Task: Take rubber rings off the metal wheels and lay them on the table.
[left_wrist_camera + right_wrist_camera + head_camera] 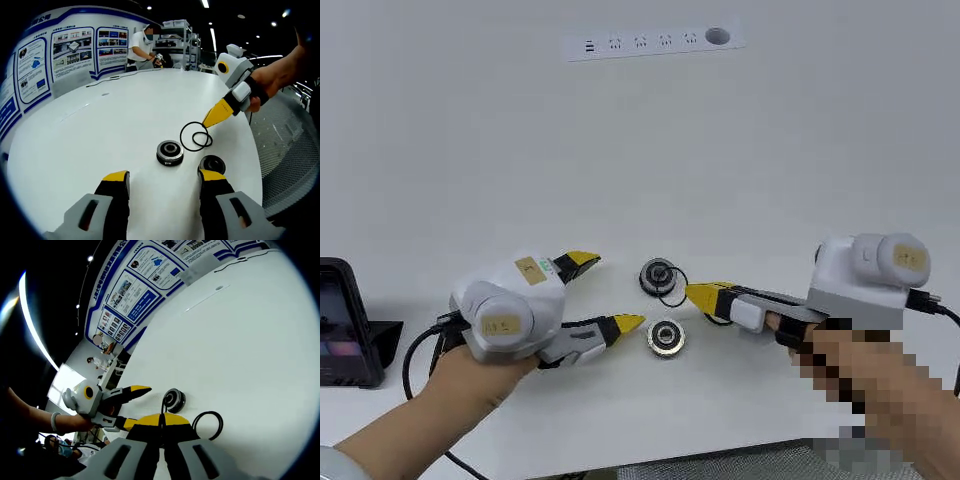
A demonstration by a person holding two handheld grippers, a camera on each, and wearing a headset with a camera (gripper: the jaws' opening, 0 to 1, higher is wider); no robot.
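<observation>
left gripper (608, 290) — jaws wide, empty | right gripper (692, 292) — pinched on rubber ring (181, 136) beside metal wheel (170, 151)

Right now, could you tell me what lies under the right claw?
A black rubber ring lies on the table partly beneath the right claw; it covers part of the loop, so any contact is hidden.
</observation>
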